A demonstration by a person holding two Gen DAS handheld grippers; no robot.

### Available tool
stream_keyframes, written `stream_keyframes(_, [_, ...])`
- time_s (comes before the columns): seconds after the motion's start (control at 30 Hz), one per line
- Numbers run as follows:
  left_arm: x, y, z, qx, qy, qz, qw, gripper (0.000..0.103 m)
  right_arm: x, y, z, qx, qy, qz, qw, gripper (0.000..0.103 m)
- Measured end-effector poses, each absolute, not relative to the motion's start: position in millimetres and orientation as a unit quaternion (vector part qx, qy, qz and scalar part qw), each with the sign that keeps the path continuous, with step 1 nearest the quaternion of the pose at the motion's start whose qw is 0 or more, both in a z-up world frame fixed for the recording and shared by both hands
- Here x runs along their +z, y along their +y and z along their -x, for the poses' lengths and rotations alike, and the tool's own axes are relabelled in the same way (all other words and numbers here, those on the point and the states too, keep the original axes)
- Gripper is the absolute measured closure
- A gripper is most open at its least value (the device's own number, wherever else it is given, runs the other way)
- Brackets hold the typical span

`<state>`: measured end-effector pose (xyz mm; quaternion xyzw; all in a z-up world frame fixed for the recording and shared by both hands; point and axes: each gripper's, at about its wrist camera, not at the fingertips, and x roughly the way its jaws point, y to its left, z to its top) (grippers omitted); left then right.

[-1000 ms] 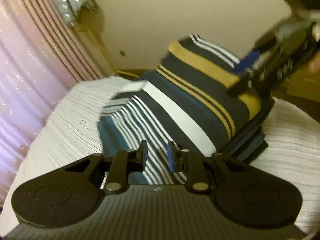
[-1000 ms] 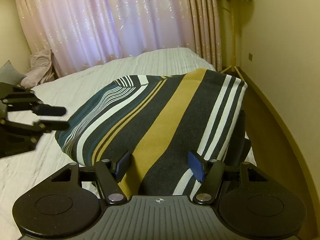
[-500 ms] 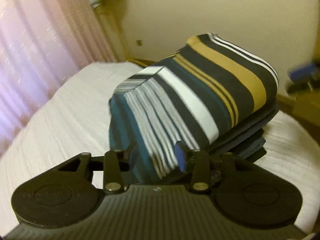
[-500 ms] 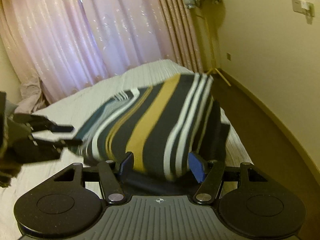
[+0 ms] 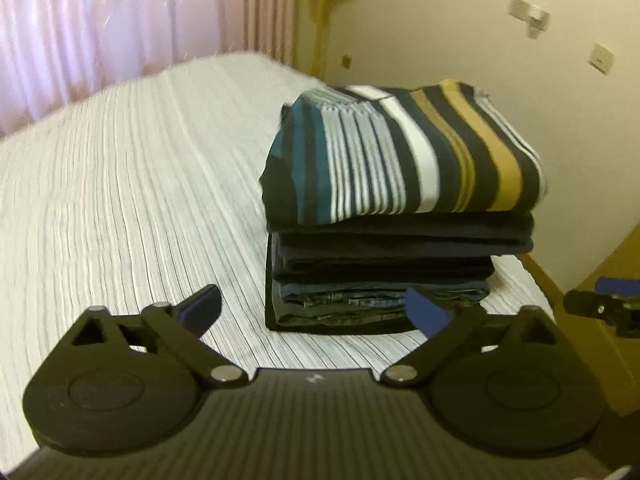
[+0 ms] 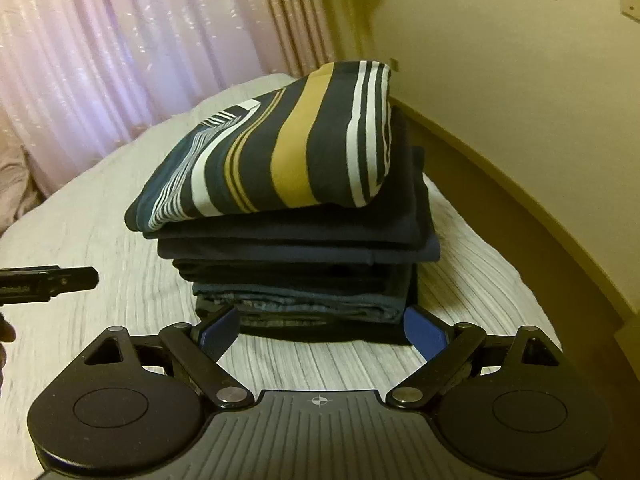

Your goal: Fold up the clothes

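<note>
Directly ahead of both grippers, the folded striped shirt (image 6: 276,148) tops the stack of dark folded clothes (image 6: 304,268) on the bed (image 5: 120,168), while the left gripper (image 5: 316,314) and right gripper (image 6: 320,330) hang spread and empty, neither clearly nearer.
</note>
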<state>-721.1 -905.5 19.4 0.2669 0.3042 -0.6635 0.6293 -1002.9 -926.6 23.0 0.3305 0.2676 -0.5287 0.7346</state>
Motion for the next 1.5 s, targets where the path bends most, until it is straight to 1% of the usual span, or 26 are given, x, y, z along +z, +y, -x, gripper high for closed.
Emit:
stream_keyframes(0.1, [28,-887,721,-0.680,0.277,-0.269,0.623,0.004,33,-910,992,-0.547,0.260,-0.332,0.723,0.011])
stream_keyframes(0.2, [36,-865,717,-0.695,0.267,-0.257,0.617,0.004,44,-888,980,-0.559,0.251,-0.324,0.721,0.011])
stream_keyframes(0.4, [43,-827,717,-0.737,0.223,-0.272,0.578,0.005,54,-838,965,-0.589,0.230,-0.321,0.705,0.011])
stream_keyframes(0.57, [43,-816,717,-0.728,0.237,-0.285,0.577,0.005,53,-811,961,-0.598,0.226,-0.341,0.690,0.011])
stream_keyframes(0.77, [42,-820,721,-0.709,0.277,-0.274,0.587,0.005,57,-817,963,-0.588,0.239,-0.332,0.698,0.011])
stream_keyframes(1.07, [45,-827,744,-0.676,0.284,-0.288,0.616,0.005,63,-838,970,-0.556,0.263,-0.311,0.725,0.011])
stream_keyframes(1.5, [40,-827,759,-0.666,0.293,-0.291,0.621,0.005,54,-839,984,-0.542,0.261,-0.331,0.727,0.011])
